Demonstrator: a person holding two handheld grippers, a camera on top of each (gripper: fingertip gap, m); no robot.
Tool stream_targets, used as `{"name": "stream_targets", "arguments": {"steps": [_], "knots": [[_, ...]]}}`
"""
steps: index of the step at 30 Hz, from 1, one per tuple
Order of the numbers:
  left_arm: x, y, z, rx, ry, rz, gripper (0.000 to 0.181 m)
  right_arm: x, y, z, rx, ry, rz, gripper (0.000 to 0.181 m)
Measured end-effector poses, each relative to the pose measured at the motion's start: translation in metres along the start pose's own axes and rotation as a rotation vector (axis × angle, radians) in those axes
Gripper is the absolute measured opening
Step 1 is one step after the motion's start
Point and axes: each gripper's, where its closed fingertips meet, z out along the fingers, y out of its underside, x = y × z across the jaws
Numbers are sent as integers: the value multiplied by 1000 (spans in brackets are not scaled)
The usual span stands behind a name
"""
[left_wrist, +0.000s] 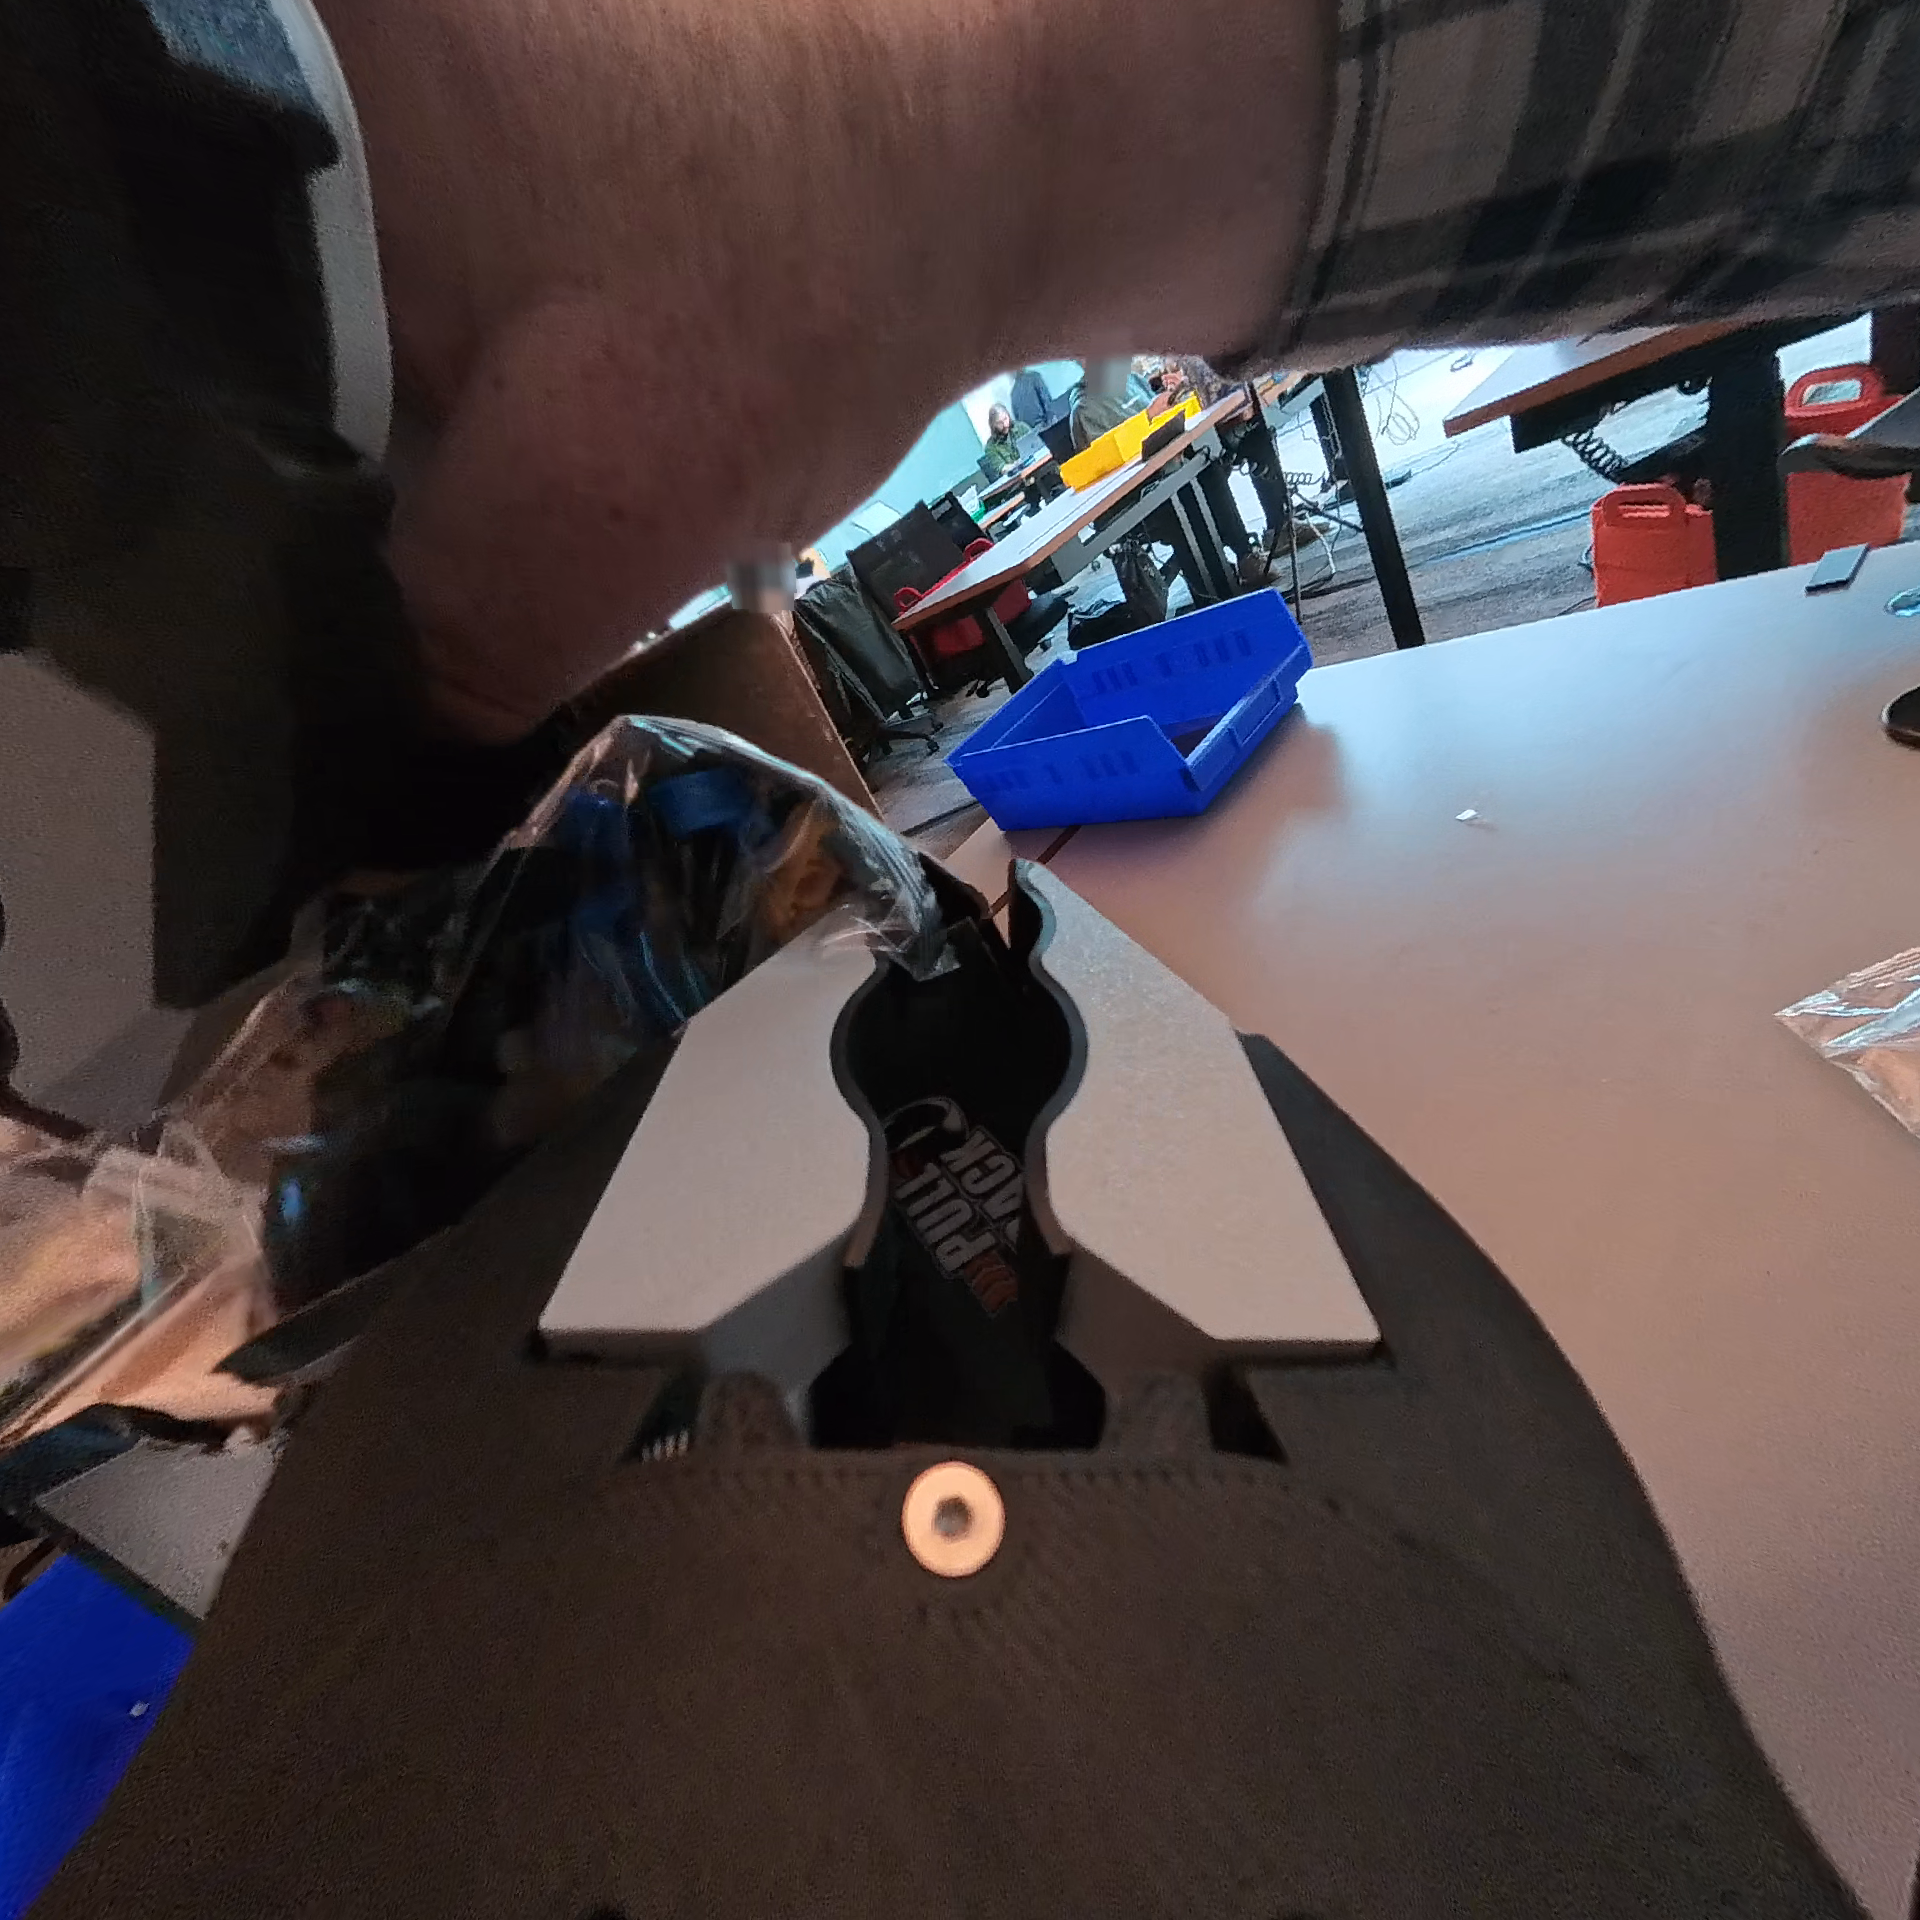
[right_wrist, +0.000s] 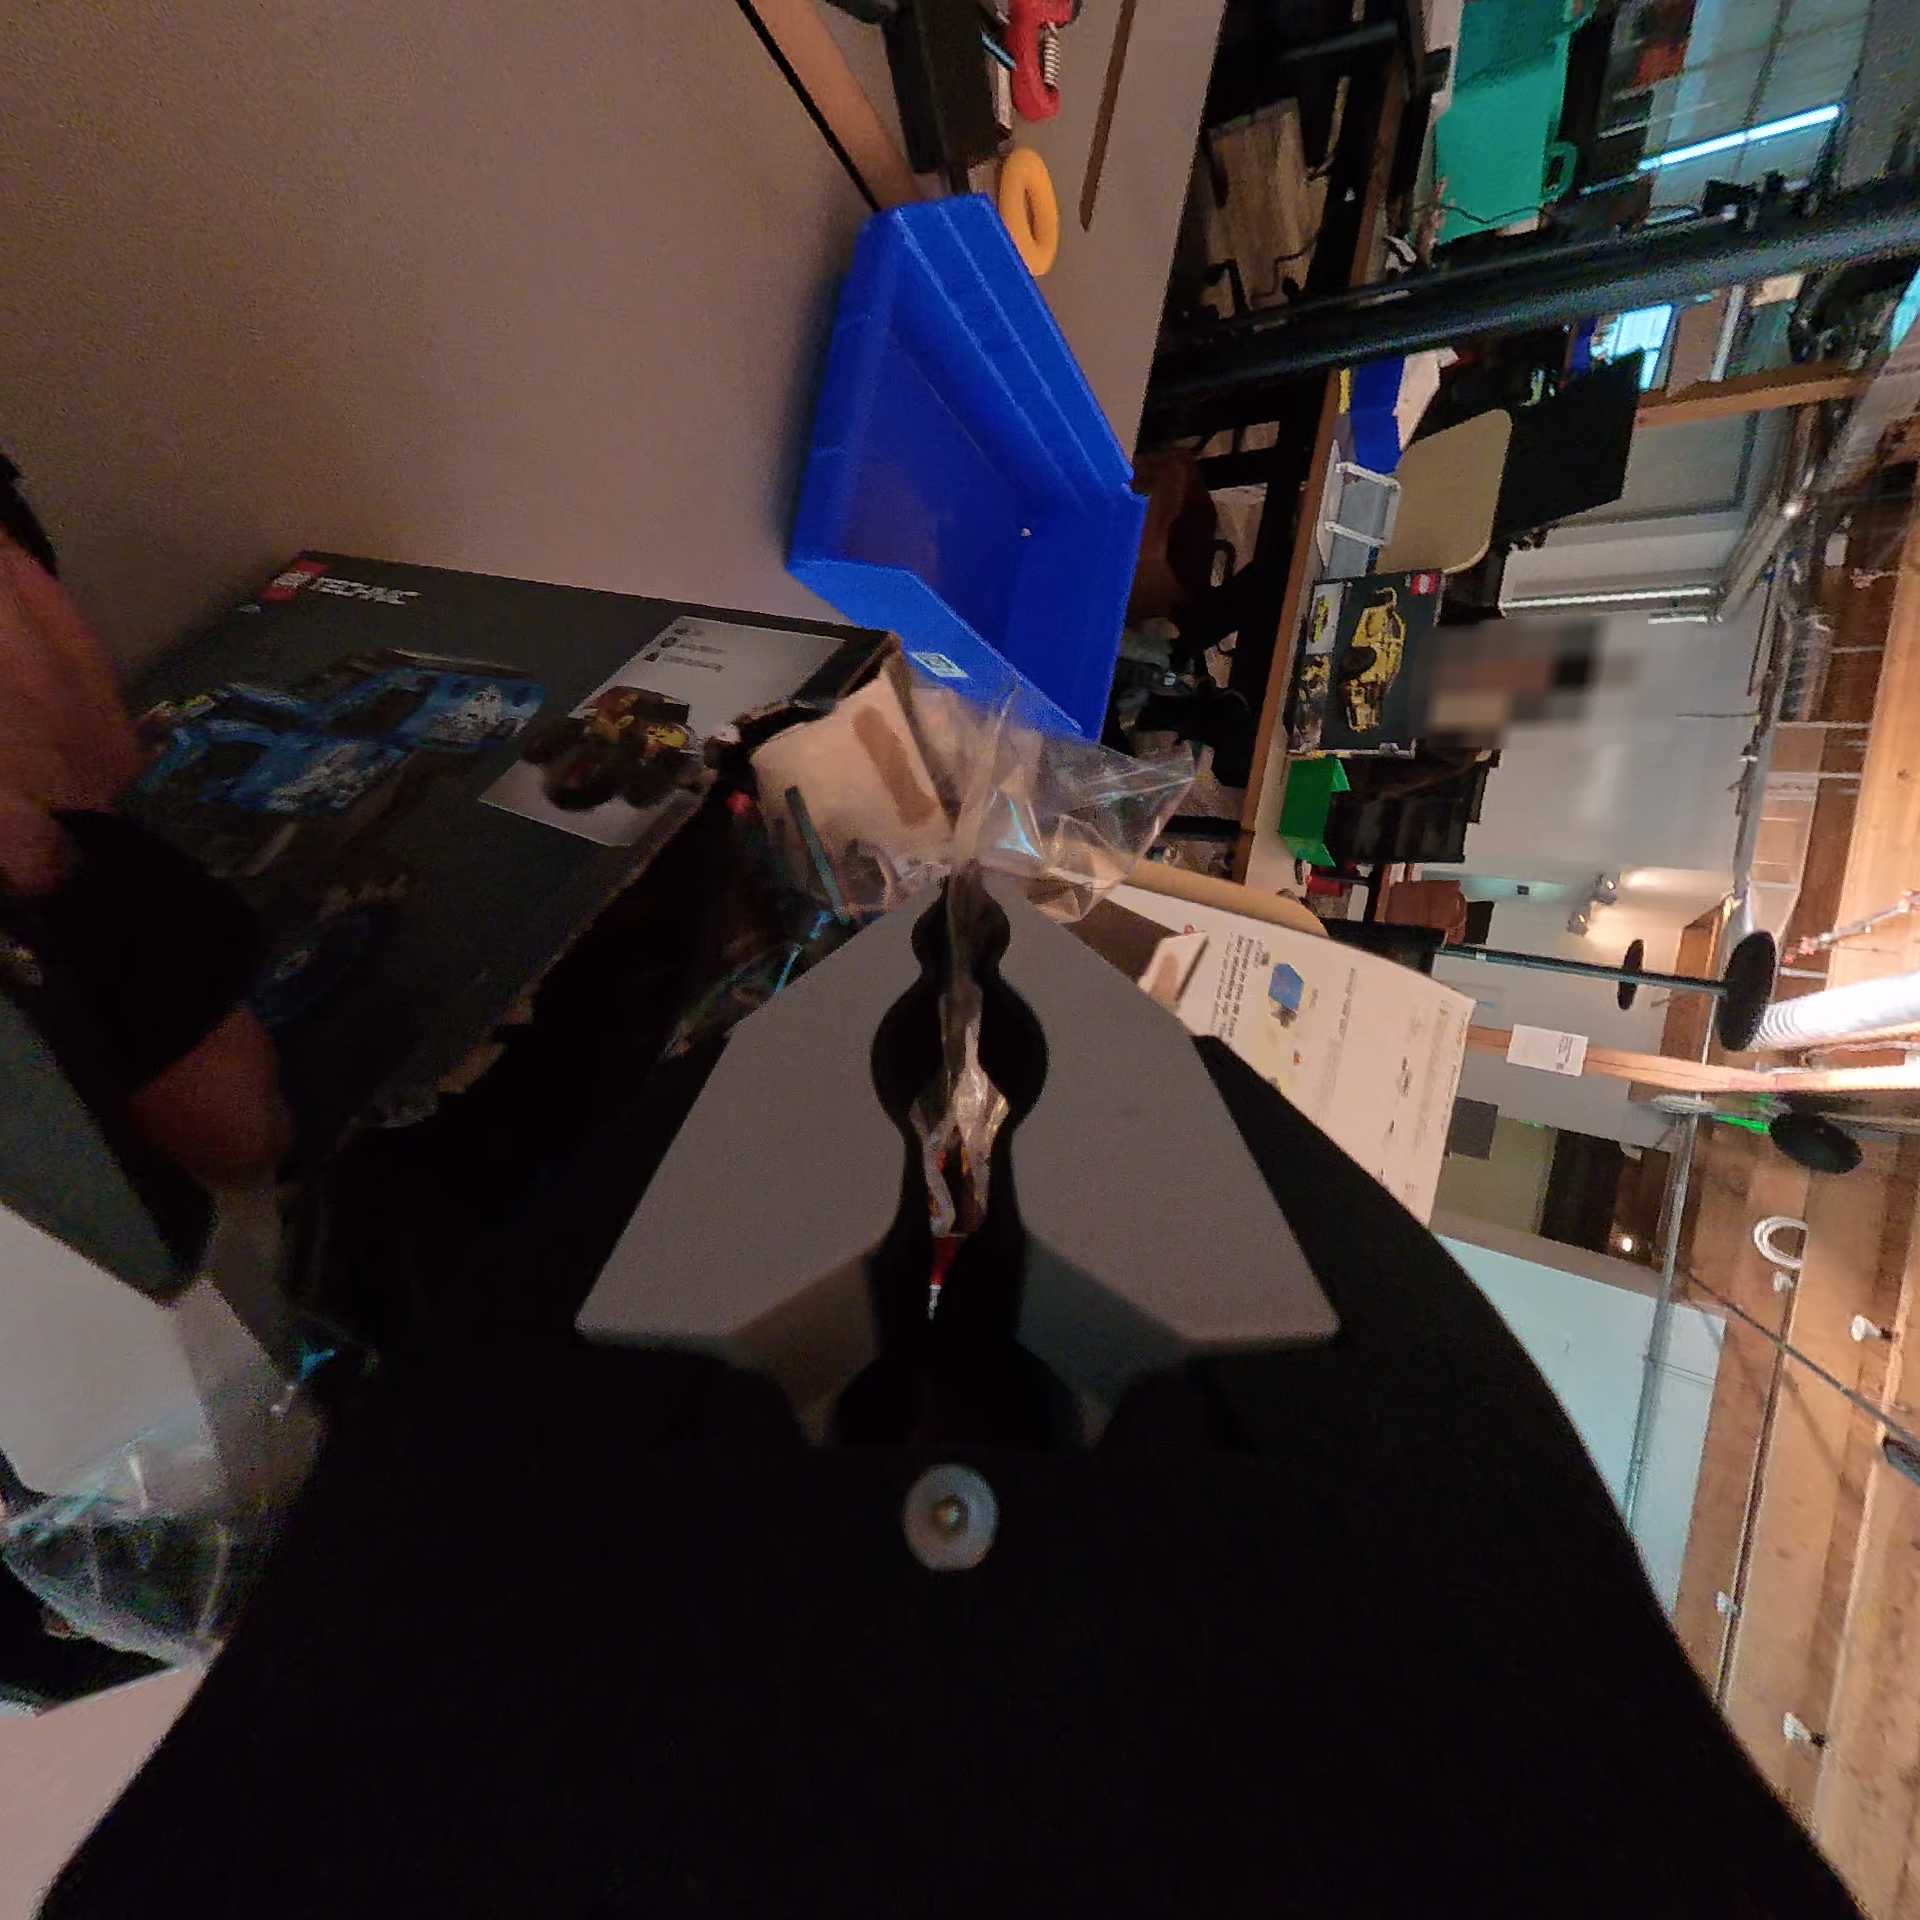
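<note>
Left wrist view, lower centre: the left gripper is closed on a dark printed packet; the packet fills the gap between the jaws. It bears white and red lettering, which is not reproduced here. At centre left, touching the jaw tips, a clear plastic bag holds blue and dark parts. A forearm crosses the upper frame. Farther off, at centre right, a blue bin stands at the edge of the grey table.

Right wrist view, centre: the right gripper is pinched on the twisted neck of a clear bag.

At centre left, a dark printed toy box lies open at its end flap, carrying a logo and pictures. At upper centre the blue bin appears empty.

Progress: both bags are out of the box; nothing is in the bin.
</note>
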Motion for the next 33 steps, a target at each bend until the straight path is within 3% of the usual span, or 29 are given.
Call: {"name": "stream_targets", "arguments": {"steps": [9,15,19,26,30,33], "knots": [[8,-3,-5,10,6,7,14,-61,-5,20,-107,-301,-77,0],[6,-1,-16,21,-7,-23,15,-80,-20,30,-97,-480,38,0],[3,2,-23,18,-11,-29,15,-86,-29,41,-49,-520,137,0],[2,3,-22,-2,-12,-20,16,-68,-21,47,-49,-374,198,0],[10,0,-18,-24,-12,10,15,-105,-21,43,-122,-644,186,0],[9,0,-20,-21,-10,-10,15,-113,-17,47,-179,-721,214,0]]}}
